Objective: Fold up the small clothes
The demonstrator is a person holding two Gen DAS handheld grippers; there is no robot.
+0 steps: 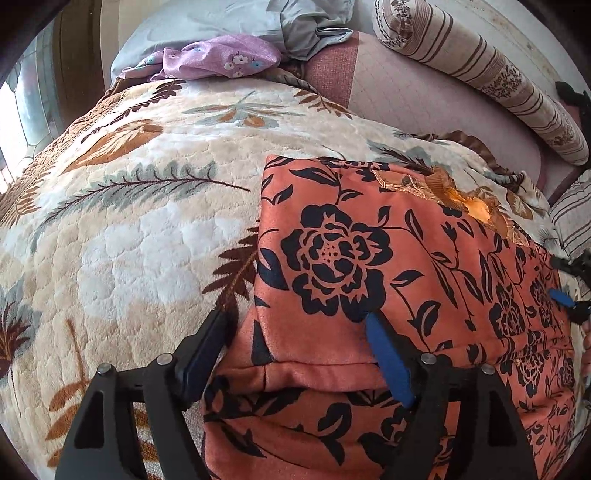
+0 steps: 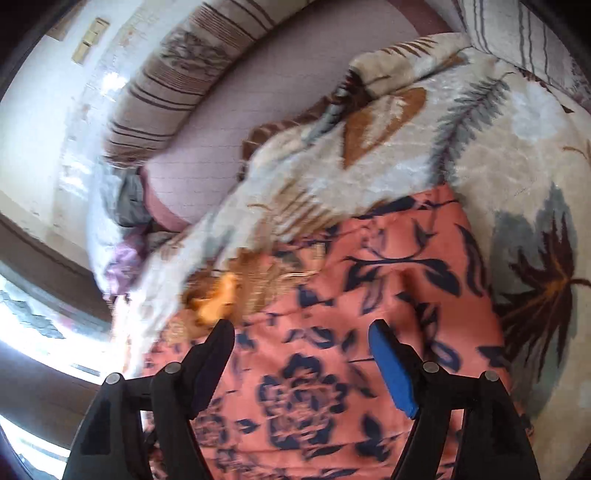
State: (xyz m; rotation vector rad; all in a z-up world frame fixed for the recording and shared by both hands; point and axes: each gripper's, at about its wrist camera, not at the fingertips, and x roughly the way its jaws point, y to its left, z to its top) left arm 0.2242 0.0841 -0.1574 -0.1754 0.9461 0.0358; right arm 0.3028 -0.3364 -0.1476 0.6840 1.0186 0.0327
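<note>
An orange garment with black flowers lies folded on a cream leaf-patterned blanket; a gold embroidered neckline shows at its far right. My left gripper is open above the garment's near left edge, holding nothing. The right gripper shows at the far right edge of the left wrist view. In the blurred right wrist view the right gripper is open over the same garment, close to the neckline, holding nothing.
A purple flowered cloth and grey-blue bedding lie at the far end of the bed. A striped bolster lies on the pink sheet at right. A window is at left.
</note>
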